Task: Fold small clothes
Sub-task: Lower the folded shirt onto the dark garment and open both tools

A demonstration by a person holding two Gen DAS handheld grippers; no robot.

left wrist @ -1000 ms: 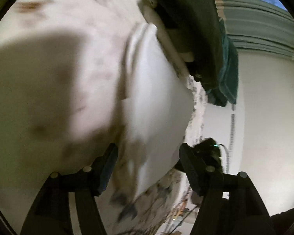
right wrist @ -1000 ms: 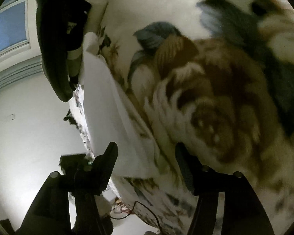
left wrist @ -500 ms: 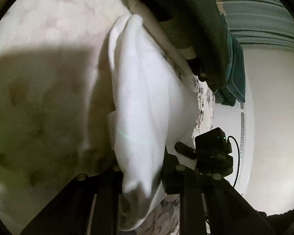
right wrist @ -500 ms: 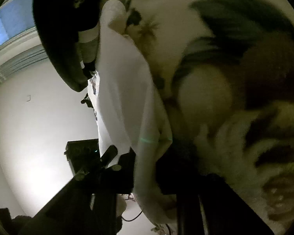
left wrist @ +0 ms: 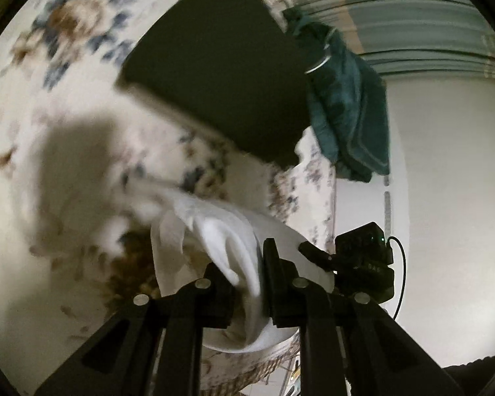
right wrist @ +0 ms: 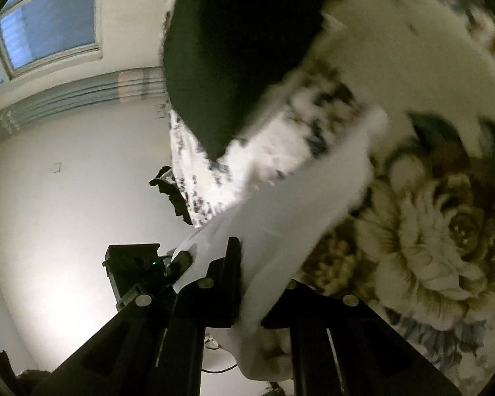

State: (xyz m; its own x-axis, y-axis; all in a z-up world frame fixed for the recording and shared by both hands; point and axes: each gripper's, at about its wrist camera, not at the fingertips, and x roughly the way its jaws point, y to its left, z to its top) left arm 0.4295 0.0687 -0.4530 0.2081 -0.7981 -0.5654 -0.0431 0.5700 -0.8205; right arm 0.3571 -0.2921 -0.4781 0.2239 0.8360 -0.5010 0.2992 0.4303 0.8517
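The left gripper (left wrist: 247, 283) has its fingers (left wrist: 275, 280) clamped on one end of the white garment (left wrist: 227, 241). The right gripper (right wrist: 247, 293) has its jaws closing, with the other end of the same white garment (right wrist: 300, 217) pinched between its fingers (right wrist: 229, 274). Holding it by two ends is probably meant to spread the cloth so that it hangs flat before a fold.

The garment is raised off the bed (left wrist: 66, 171), which has a flowered cover. From each grip it runs forward and away, and its far edge, which is blurred, seems to trail down toward the cover. Its long axis most likely lies across, from one gripper to the other, with the short side pointing away toward the dark folded cloth (left wrist: 221, 66).

That dark cloth lies farther along the bed than the garment, likely set aside as a finished piece. Beyond it, at the bed's edge, a teal towel (left wrist: 349, 105) hangs down. Past the dark folded cloth (right wrist: 241, 49) in the right view are a pale wall and a window (right wrist: 46, 23).
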